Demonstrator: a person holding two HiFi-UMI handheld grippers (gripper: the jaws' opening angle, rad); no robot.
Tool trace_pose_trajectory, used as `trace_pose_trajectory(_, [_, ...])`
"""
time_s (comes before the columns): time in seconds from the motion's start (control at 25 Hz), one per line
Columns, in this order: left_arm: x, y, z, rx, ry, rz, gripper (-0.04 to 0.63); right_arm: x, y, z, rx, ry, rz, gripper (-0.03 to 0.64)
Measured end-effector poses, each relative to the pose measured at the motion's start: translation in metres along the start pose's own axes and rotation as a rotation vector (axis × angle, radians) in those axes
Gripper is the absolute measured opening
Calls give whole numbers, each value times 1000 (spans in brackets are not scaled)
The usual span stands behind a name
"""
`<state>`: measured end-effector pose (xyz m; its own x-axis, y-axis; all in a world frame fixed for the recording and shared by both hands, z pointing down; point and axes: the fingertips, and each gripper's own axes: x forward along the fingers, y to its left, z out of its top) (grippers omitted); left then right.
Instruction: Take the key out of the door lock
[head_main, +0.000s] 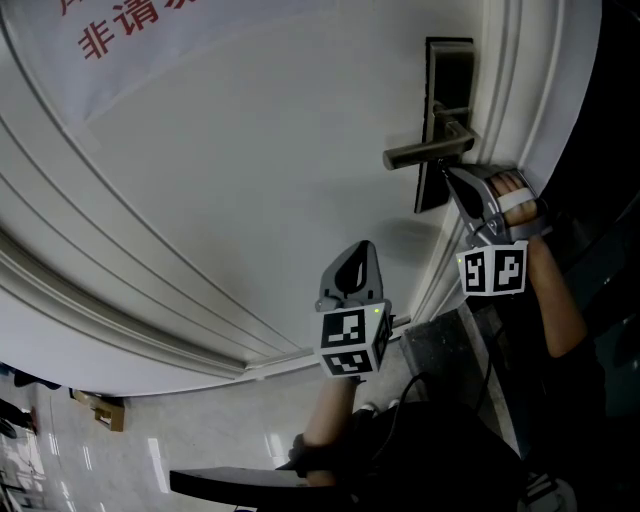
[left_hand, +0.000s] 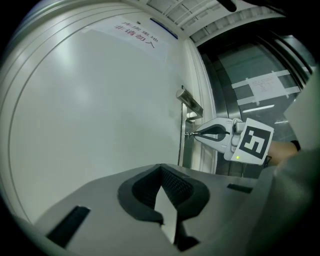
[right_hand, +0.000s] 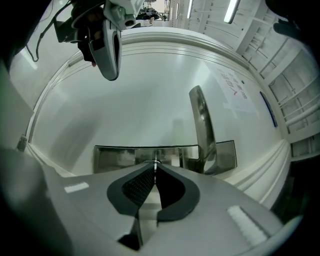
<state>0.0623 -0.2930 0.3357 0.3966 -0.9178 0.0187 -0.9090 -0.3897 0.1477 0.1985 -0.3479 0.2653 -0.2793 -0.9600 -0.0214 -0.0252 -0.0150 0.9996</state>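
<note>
A white door (head_main: 250, 150) carries a dark metal lock plate (head_main: 447, 70) with a lever handle (head_main: 425, 152). My right gripper (head_main: 450, 177) is pressed up to the plate just below the handle. In the right gripper view its jaws are shut on the thin key (right_hand: 155, 164), whose blade stands against the lock plate (right_hand: 115, 156) left of the handle (right_hand: 201, 125). The left gripper view shows that gripper (left_hand: 192, 133) from the side, its tip at the plate. My left gripper (head_main: 358, 250) hangs lower, off the door, shut with nothing in it (left_hand: 161, 167).
A paper notice with red characters (head_main: 120, 25) is stuck on the door. The ribbed door frame (head_main: 500, 80) runs beside the lock. A glass panel with a taped sheet (left_hand: 265, 87) lies beyond the frame. A cardboard box (head_main: 105, 410) sits on the shiny floor.
</note>
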Motion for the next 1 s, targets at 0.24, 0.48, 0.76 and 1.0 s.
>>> trace_pose_trajectory(0.24, [2, 0, 0, -10, -1, -11, 0, -9, -1, 2, 13, 4, 14, 11])
trace_pose_trajectory(0.48, [2, -14, 2, -3, -6, -38, 0, -8, 0, 1, 7, 5, 14, 11])
trace_pose_trajectory(0.76, [-1, -14, 2, -11, -2, -35, 0, -9, 0, 1, 15, 9, 16, 11])
trace_pose_trajectory(1.0, [-5, -5, 2, -19, -5, -11, 0, -9, 0, 1, 9, 10, 18, 11])
